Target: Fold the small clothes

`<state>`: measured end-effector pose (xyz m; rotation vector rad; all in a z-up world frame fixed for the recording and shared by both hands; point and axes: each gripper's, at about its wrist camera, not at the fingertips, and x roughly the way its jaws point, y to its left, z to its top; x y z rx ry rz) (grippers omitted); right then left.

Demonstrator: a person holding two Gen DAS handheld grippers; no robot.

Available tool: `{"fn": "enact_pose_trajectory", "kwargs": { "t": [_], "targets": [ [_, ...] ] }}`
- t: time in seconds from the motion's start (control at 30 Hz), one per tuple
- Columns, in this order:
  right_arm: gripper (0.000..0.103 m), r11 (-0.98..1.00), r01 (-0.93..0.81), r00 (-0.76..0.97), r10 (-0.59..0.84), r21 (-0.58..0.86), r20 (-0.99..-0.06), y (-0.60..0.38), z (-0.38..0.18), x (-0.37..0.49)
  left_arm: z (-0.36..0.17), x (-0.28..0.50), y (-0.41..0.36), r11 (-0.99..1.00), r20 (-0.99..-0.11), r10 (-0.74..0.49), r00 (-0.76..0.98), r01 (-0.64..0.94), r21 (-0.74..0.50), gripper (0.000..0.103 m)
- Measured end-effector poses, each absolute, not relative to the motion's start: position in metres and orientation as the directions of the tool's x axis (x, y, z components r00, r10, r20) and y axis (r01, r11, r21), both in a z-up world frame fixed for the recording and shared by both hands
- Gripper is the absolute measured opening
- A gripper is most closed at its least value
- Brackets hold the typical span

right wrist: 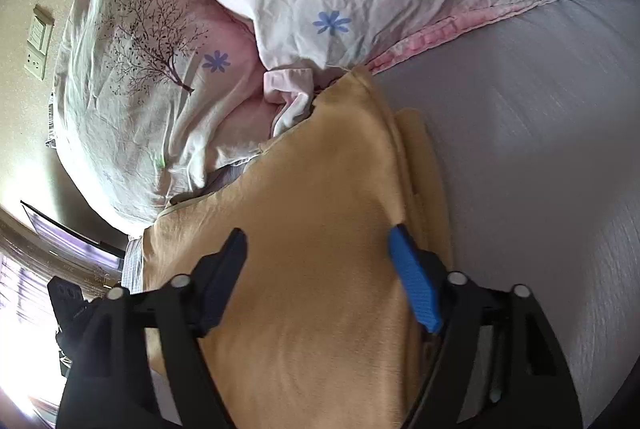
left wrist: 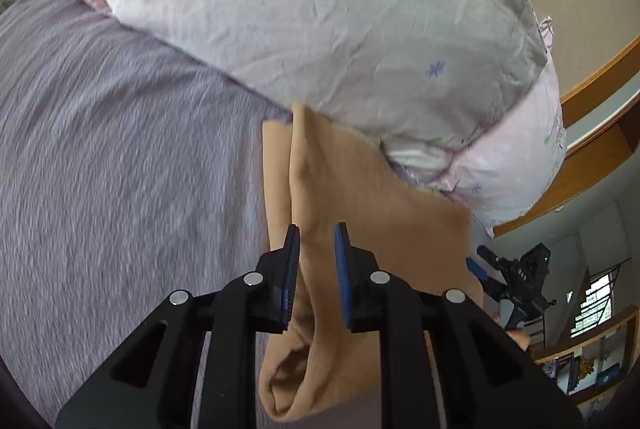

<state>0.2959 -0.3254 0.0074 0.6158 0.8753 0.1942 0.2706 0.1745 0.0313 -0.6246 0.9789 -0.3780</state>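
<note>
The tan knit garment [left wrist: 360,213] runs between the spread left gripper [left wrist: 317,229] and spread right gripper [right wrist: 316,233], over the lilac bedsheet [left wrist: 120,149].

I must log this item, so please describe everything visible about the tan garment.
The tan garment is thin, smooth, stretchy-looking fabric, partly folded into layers. It lies on the grey bedsheet, its far end against the floral pillows. The left gripper straddles a raised fold; the right gripper is open over it.
</note>
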Motion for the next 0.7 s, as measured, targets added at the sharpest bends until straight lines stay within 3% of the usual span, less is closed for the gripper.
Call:
{"fn": "enact_pose_trajectory", "kwargs": {
  "t": [0.03, 0.1, 0.13, 0.23, 0.4, 0.5, 0.57, 0.7],
  "targets": [
    [0.07, 0.81, 0.086, 0.662, 0.389, 0.58, -0.641, -0.328, 0.011, 0.289, 0.027, 0.264, 0.173, 0.763, -0.658, -0.568, 0.495, 0.017, -0.646, 0.017],
    [0.085, 0.793, 0.061, 0.731, 0.379, 0.607, -0.568, -0.333, 0.019, 0.273, 0.017, 0.256, 0.168, 0.764, -0.677, -0.577, 0.457, 0.009, -0.645, 0.017],
    [0.087, 0.784, 0.036, 0.764, 0.378, 0.62, -0.523, -0.335, 0.022, 0.266, 0.013, 0.255, 0.164, 0.765, -0.681, -0.578, 0.449, 0.01, -0.644, 0.022],
    [0.087, 0.777, -0.016, 0.803, 0.385, 0.63, -0.455, -0.338, 0.03, 0.252, 0.011, 0.254, 0.157, 0.748, -0.663, -0.596, 0.452, 0.013, -0.664, 0.042],
    [0.088, 0.775, -0.027, 0.804, 0.393, 0.632, -0.447, -0.341, 0.03, 0.254, 0.009, 0.252, 0.153, 0.679, -0.598, -0.651, 0.467, 0.008, -0.734, 0.06],
    [0.088, 0.766, -0.023, 0.795, 0.404, 0.643, -0.452, -0.343, 0.025, 0.251, 0.005, 0.253, 0.155, 0.663, -0.593, -0.641, 0.487, -0.036, -0.747, 0.059],
    [0.088, 0.76, -0.029, 0.8, 0.407, 0.649, -0.441, -0.344, 0.023, 0.249, 0.01, 0.249, 0.16, 0.726, -0.662, -0.545, 0.515, -0.105, -0.679, 0.06],
    [0.088, 0.746, -0.056, 0.809, 0.424, 0.663, -0.408, -0.347, 0.026, 0.245, 0.009, 0.252, 0.164, 0.742, -0.673, -0.528, 0.518, -0.105, -0.663, 0.06]
  ]
}}
